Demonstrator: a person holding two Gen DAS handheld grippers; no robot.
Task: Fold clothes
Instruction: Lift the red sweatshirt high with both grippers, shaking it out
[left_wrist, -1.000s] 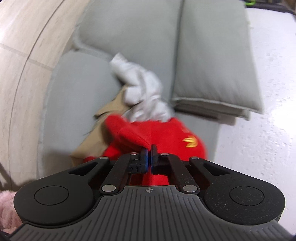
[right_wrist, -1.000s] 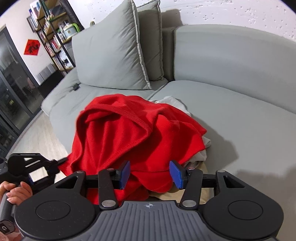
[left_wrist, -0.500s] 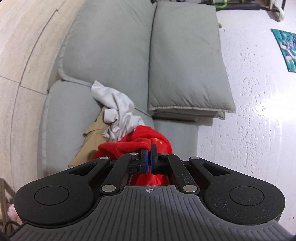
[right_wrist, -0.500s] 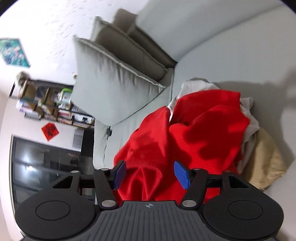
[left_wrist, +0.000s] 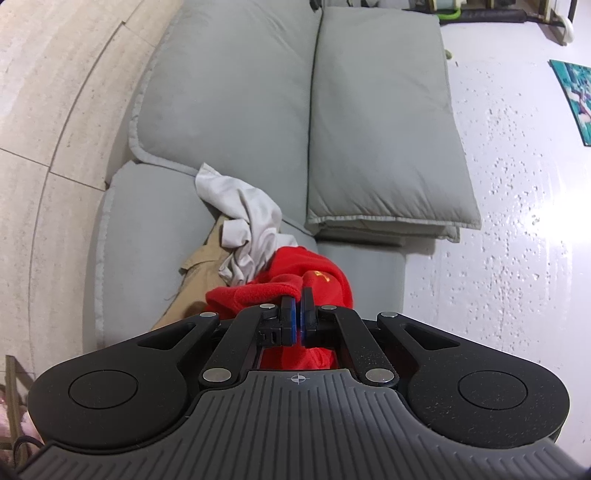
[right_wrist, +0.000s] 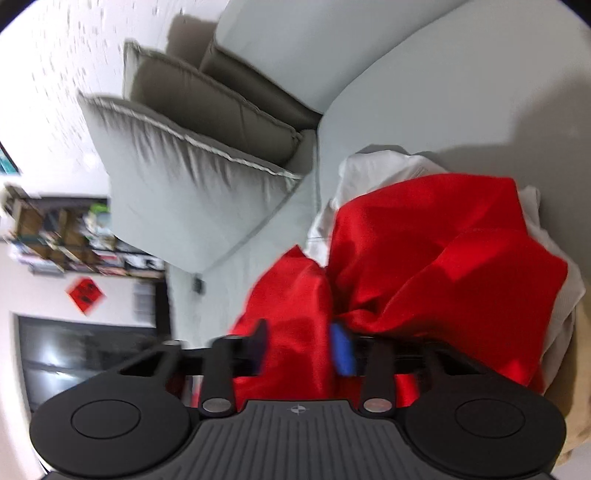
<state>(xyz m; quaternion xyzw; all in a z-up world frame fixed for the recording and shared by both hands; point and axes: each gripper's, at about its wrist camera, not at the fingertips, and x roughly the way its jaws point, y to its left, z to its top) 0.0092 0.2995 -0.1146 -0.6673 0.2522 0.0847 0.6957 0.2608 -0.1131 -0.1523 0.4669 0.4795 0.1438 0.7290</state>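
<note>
My left gripper (left_wrist: 297, 312) stays clenched on the crumpled red fleece garment (left_wrist: 314, 280) above the grey sofa (left_wrist: 229, 92); my right gripper (right_wrist: 299, 349), just closing, pinches its near fold directly ahead.

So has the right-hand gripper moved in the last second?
Yes. The right gripper rolled and moved closer: the grey cushions, upright before, now lean sideways, and the red garment looms nearer. Its jaws have just been closing on it.
</note>
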